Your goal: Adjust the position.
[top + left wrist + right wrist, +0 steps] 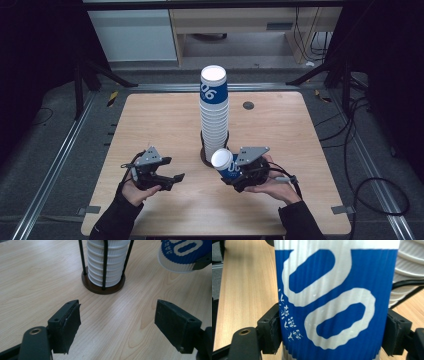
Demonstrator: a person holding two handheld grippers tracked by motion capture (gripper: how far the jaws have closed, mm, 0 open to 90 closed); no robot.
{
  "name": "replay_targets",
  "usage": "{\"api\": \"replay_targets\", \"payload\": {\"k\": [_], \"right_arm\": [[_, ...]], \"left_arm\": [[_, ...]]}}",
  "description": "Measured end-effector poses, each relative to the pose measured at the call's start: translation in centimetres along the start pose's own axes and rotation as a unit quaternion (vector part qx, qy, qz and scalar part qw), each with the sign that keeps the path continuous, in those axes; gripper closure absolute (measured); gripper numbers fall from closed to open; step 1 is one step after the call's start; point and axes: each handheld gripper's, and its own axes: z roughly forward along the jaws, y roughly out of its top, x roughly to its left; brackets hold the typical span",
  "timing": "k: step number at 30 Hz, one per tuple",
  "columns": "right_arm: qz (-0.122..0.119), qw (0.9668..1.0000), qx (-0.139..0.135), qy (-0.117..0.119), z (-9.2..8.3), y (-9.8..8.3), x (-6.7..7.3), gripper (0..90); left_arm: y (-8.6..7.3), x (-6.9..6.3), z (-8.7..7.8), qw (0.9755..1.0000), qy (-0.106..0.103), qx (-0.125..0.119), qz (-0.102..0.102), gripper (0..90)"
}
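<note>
Cup (226, 163) is clamped in the right tool (239, 172), tilted, just beside the stack (214, 112). Left tool (170, 181) stands open and empty, left of the stack, above the bench (150, 120).

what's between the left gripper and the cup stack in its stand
Nothing: the left gripper view shows bare wooden table from the open left gripper up to the cup stack in its stand.

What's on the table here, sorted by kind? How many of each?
Stack of paper cups: 1
Loose blue-and-white cup, clamped in the right hand-held gripper: 1
Dark wire holder around the stack: 1
Hand-held grippers, counting the left hand-held gripper: 2
Total: 5
</note>
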Motion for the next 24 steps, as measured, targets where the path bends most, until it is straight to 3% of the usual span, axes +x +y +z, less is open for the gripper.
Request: {"api": "replay_targets", "payload": {"k": [13, 24], "right_arm": [[-0.020, 0.9993, 0.025, 0.019, 1.8, 0.5, 1.0, 20.7], [-0.036, 0.9984, 0.034, 0.029, 3.0, 1.0, 1.7, 20.7]], "left_arm": [[1.1, -1.8, 0.5, 0.9987, -0.047, -0.006, 0.017, 19.1], [2.3, -3.1, 1.2, 0.9968, -0.073, -0.007, 0.031, 18.1]]}}
